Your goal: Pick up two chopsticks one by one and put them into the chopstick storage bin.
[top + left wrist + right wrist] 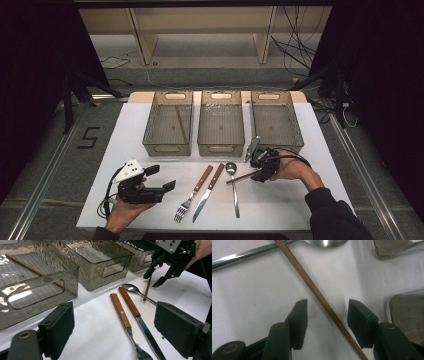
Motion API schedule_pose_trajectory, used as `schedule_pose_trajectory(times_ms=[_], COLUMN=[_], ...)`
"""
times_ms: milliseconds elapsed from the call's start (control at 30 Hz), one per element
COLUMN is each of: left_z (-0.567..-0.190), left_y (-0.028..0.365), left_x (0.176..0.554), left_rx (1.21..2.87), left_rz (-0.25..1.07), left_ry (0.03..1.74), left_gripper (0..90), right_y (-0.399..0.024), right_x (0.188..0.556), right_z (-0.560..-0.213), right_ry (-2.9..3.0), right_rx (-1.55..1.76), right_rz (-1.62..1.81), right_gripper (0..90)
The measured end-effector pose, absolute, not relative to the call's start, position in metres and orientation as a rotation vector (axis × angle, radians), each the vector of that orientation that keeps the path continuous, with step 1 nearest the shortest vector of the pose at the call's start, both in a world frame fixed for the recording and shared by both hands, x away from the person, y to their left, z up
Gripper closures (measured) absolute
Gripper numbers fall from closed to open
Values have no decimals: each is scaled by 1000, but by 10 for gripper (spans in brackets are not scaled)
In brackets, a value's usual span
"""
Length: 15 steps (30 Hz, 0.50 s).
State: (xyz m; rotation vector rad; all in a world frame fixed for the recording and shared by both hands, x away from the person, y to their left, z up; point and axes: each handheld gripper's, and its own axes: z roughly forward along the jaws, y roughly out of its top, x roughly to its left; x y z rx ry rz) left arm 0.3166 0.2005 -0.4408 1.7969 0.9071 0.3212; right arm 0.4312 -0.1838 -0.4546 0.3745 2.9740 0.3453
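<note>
Right gripper (327, 311) jaws apart, astride thin round wooden chopstick (312, 286) (untouched); left gripper (160, 177) open.

From the right hand-held gripper's view the chopstick (317, 293) runs off top and bottom edges; the spoon (287, 245) is cropped, its bowl half cut away.

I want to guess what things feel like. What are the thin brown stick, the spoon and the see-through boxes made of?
The thin brown stick looks like wood or bamboo: matte brown with a faint grain; which one, I can't tell. The spoon looks like polished metal, probably steel, since its bowl gleams with bright reflections. The see-through boxes look like smoky grey clear plastic, glossy with a rippled texture, though glass can't be fully ruled out.
</note>
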Motion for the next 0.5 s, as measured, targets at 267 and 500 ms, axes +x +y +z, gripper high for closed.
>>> schedule_pose_trajectory(times_ms=[267,500], left_z=[-441,-442], left_y=[200,197], left_x=[317,316], left_rx=[1809,1817], left_rz=[320,317], left_ry=[902,894], left_gripper=[162,162], right_y=[-181,-178], right_x=[435,434], right_z=[-456,-456], right_ry=[2985,3007], right_rx=[385,342], right_rz=[330,301], right_gripper=[569,645])
